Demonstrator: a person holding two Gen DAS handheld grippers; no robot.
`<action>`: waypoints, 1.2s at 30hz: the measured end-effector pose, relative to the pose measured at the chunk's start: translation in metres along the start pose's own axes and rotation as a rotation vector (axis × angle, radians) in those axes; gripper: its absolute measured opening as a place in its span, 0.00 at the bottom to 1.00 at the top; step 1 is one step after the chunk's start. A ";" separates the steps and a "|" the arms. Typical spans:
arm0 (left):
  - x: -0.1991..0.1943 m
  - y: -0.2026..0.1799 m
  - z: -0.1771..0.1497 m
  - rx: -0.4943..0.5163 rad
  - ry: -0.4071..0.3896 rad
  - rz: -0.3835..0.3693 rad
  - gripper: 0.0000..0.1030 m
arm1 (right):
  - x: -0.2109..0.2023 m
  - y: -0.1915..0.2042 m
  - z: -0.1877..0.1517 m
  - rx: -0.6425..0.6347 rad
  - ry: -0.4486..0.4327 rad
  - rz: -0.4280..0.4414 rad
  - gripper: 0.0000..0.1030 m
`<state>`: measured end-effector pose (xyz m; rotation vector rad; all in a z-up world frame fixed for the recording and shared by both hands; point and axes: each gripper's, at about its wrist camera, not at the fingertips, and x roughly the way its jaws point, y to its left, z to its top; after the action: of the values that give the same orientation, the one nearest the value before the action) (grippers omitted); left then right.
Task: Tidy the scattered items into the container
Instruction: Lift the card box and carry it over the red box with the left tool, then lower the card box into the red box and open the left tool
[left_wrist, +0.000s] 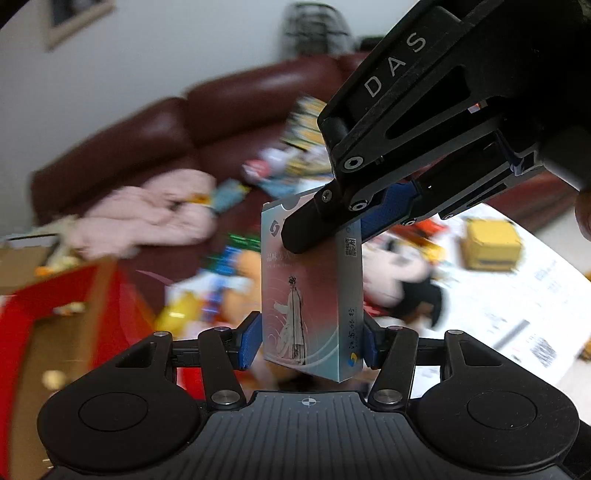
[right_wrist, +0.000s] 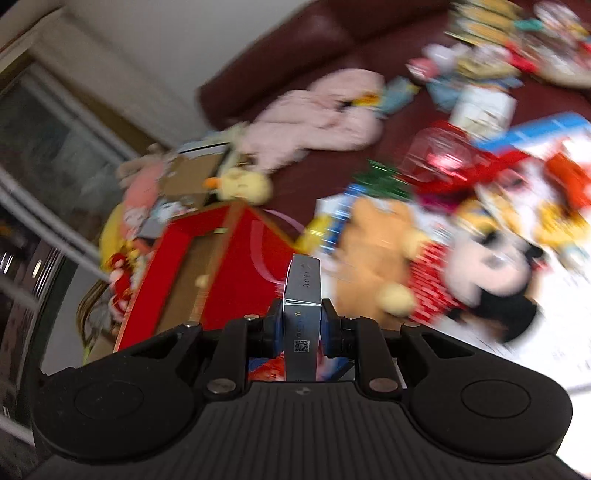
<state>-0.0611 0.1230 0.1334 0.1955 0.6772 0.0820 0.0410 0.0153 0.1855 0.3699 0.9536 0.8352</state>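
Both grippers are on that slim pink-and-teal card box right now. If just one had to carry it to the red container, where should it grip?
Grip the slim pink-and-teal card box low, across its narrow side edges, as the left gripper does from below. The box stands upright and its flat parallel sides suit the pads. The right gripper pinches the top end.

L gripper (left_wrist: 312, 341) pads clamped, wrist angled down; R gripper (right_wrist: 301, 326) clamped narrower, seemingly crossing above L.
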 end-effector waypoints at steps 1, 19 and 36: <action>-0.007 0.011 0.002 -0.012 -0.009 0.029 0.53 | 0.004 0.014 0.004 -0.025 0.000 0.022 0.22; -0.061 0.187 -0.081 -0.283 0.160 0.344 0.52 | 0.162 0.184 -0.026 -0.268 0.289 0.240 0.22; -0.047 0.217 -0.131 -0.377 0.253 0.315 0.50 | 0.212 0.195 -0.053 -0.285 0.426 0.197 0.24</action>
<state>-0.1831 0.3492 0.1072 -0.0751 0.8642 0.5392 -0.0282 0.2984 0.1557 0.0352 1.1821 1.2446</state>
